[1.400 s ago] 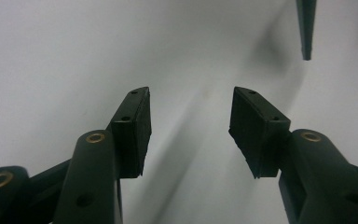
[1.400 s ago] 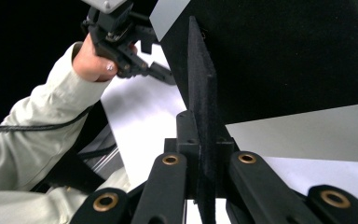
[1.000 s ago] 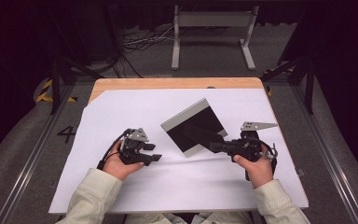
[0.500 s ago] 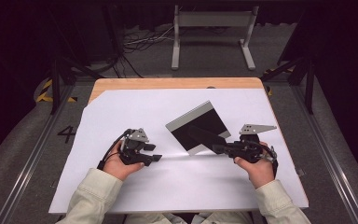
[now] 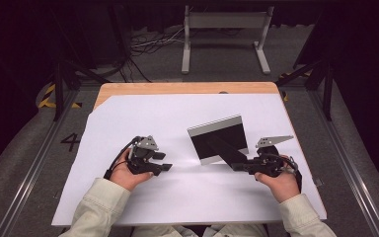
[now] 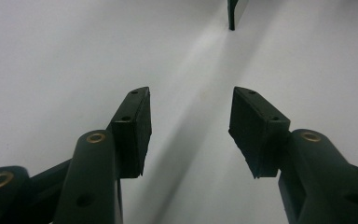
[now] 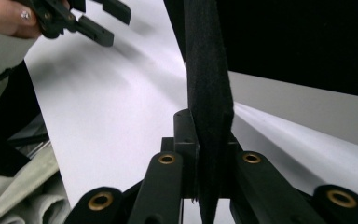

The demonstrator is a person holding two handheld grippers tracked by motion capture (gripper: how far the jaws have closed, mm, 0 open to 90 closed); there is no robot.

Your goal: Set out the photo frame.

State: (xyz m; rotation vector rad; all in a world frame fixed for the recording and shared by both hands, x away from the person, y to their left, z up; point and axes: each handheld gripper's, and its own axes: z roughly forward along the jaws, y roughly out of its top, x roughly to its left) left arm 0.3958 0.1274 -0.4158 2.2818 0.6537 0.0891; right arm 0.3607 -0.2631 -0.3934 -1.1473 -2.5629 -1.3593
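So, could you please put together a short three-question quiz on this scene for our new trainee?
1. True or false: the right gripper is clamped on a black strap that runs to the black panel.
2. How do the jaws of the left gripper stand?
A. Apart, with only white sheet between them
B. Closed on the panel
C. Closed on a cable
3. What covers most of the wooden table?

Key
1. True: in the right gripper view the strap sits pinched between the jaws.
2. A: the left gripper view shows the gap between the pads.
3. A large white sheet, with the panel resting on it.
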